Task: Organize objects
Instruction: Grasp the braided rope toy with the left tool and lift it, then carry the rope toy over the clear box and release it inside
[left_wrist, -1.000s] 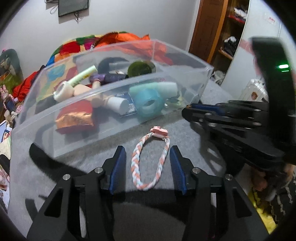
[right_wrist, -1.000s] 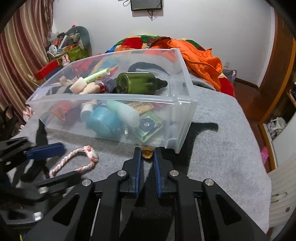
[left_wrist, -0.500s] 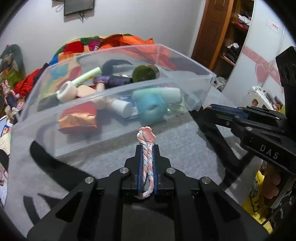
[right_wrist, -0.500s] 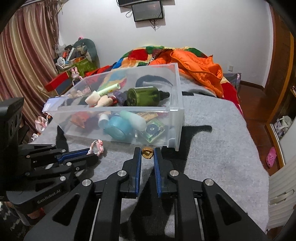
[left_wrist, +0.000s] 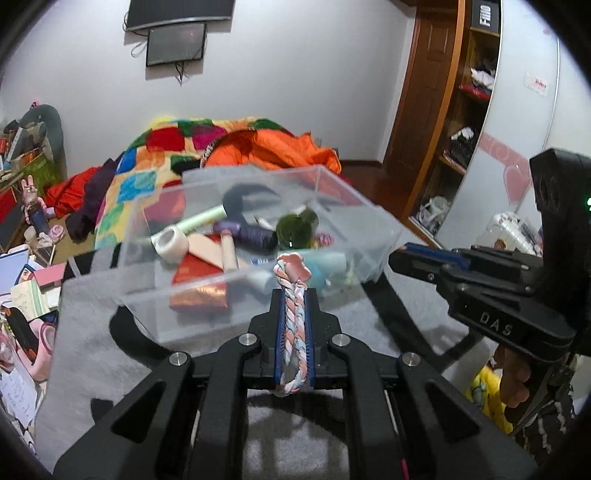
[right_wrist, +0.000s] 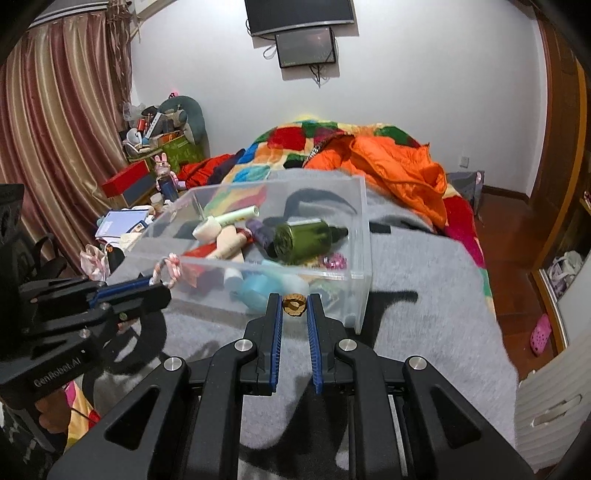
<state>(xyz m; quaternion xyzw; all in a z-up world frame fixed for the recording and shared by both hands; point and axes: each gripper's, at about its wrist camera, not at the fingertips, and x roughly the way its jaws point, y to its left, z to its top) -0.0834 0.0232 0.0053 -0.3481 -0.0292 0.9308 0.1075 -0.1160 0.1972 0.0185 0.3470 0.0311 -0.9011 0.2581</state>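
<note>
Between the fingers of the left gripper (left_wrist: 293, 325) a braided pink, white and pale-blue rope loop (left_wrist: 293, 325) is pinched flat, its jaws closed on it, with the knotted pink end standing above the fingertips. In the right wrist view the same loop (right_wrist: 168, 271) is seen raised off the grey blanket (right_wrist: 424, 295), just in front of the near wall of the clear plastic bin (right_wrist: 360, 221). A small brown ring-shaped piece (right_wrist: 294, 304) is held at the very tips of the right gripper (right_wrist: 294, 306), whose jaws are narrowed onto it, close to the bin's front wall. Inside the bin a green bottle (right_wrist: 303, 240), a white tape roll (left_wrist: 170, 243) and a pale green tube (right_wrist: 236, 216) are piled together. Beyond it, an orange quilt (right_wrist: 399, 173) and a patchwork blanket (left_wrist: 147, 173) are heaped on the bed.
</note>
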